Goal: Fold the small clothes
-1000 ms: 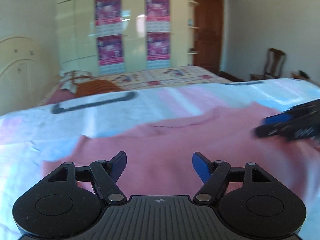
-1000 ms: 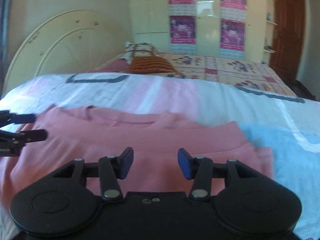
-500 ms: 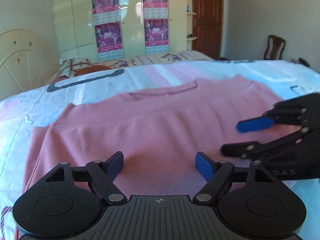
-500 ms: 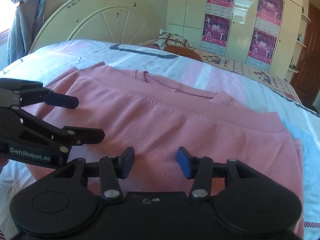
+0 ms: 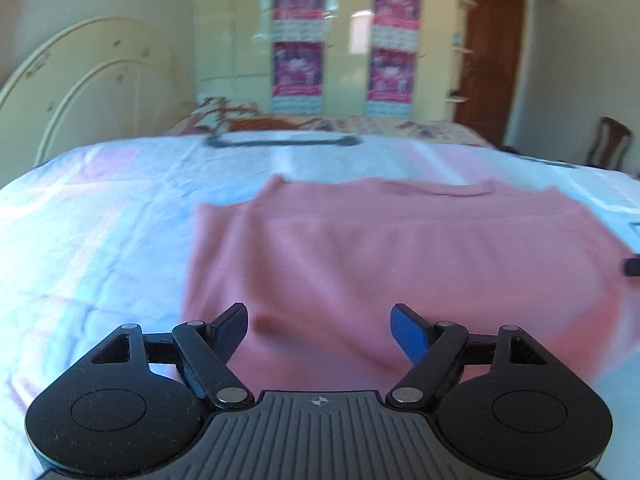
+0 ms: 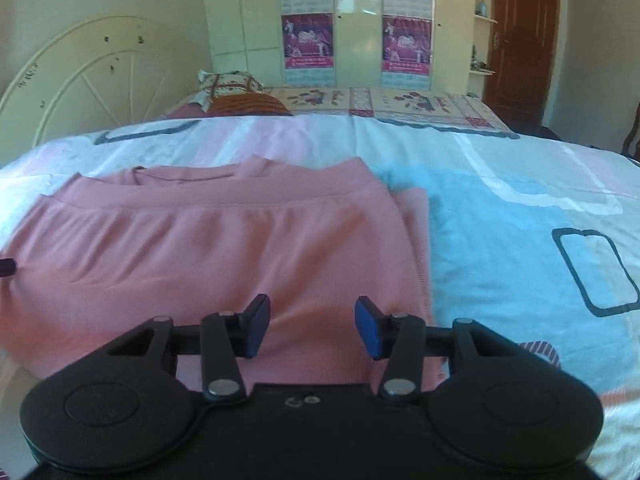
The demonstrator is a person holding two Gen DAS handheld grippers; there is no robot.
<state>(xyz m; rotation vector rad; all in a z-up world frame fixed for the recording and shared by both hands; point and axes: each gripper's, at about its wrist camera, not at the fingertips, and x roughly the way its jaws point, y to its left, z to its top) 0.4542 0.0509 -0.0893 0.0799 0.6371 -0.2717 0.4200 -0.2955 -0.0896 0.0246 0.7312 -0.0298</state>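
Observation:
A pink shirt (image 5: 400, 248) lies folded on the bed, its hem band brought up near the collar (image 6: 200, 196). In the left wrist view my left gripper (image 5: 320, 330) hangs open above the shirt's near left part, with nothing between its blue pads. In the right wrist view my right gripper (image 6: 312, 328) is open over the shirt's near right part, pads apart and holding nothing. A dark tip of the other gripper shows at the edge of each view: the right gripper tip (image 5: 632, 266) and the left gripper tip (image 6: 6, 267).
The shirt rests on a bedsheet (image 6: 520, 208) in white, pink and light blue. Behind it lie pillows (image 6: 236, 94) and a cream headboard (image 6: 92, 76). A wardrobe with posters (image 6: 356, 20), a brown door (image 6: 520, 40) and a chair (image 5: 608, 144) stand at the back.
Both grippers have drawn apart sideways: each has nearly left the other's view. The left view now takes in the shirt's left edge, the right view its right edge.

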